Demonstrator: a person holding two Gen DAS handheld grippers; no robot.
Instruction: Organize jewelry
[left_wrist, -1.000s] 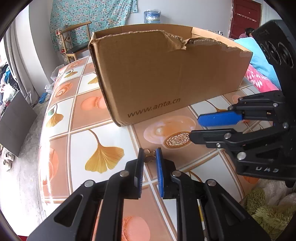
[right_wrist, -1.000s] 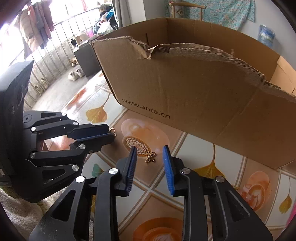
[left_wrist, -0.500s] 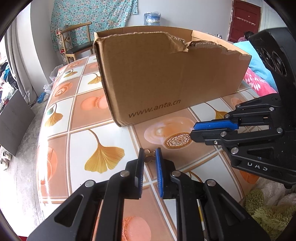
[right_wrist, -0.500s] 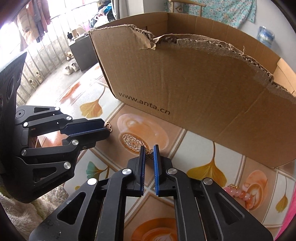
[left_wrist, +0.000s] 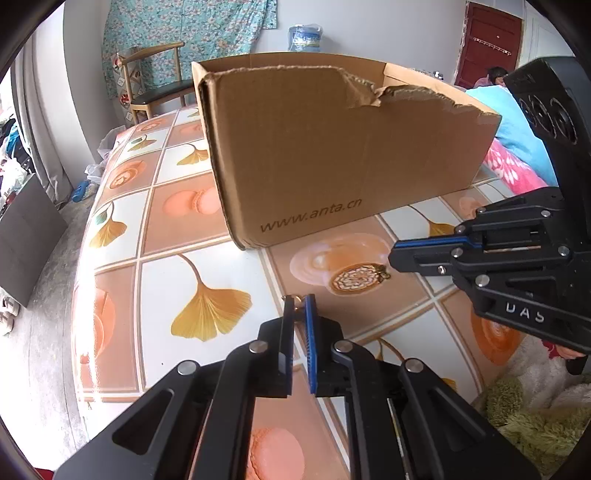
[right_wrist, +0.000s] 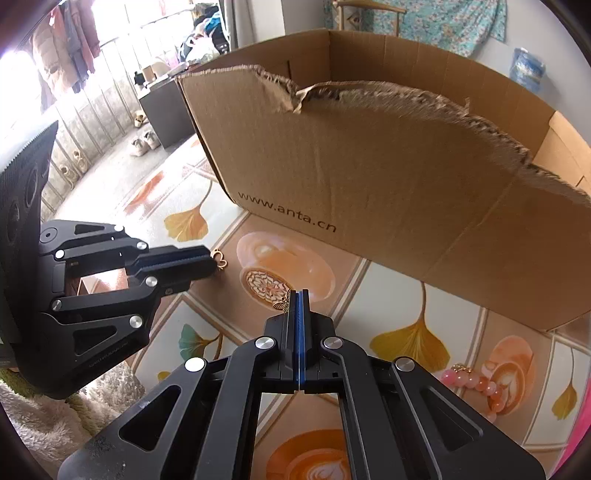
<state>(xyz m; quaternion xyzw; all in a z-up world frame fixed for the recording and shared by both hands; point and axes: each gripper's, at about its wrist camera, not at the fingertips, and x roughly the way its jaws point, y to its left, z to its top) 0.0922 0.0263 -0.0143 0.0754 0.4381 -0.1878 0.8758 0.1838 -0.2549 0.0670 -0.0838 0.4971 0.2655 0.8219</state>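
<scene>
Your right gripper (right_wrist: 298, 295) is squeezing tight on a tiny gold bee charm (right_wrist: 282, 303). Your left gripper (left_wrist: 300, 301) is pinching a small gold ring-shaped charm (left_wrist: 295, 300), its fingers nearly together. Both are hanging over the flowery orange tablecloth (left_wrist: 177, 229). The torn brown cardboard box (right_wrist: 369, 177) is sitting at twelve o'clock, and the pink bead bracelet (right_wrist: 476, 384) is lying at four o'clock.

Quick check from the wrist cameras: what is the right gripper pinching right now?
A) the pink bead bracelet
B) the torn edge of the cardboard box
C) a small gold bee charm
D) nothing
C: the right gripper is shut on a small gold bee charm at its fingertips; the pink bead bracelet lies apart on the table.
</scene>
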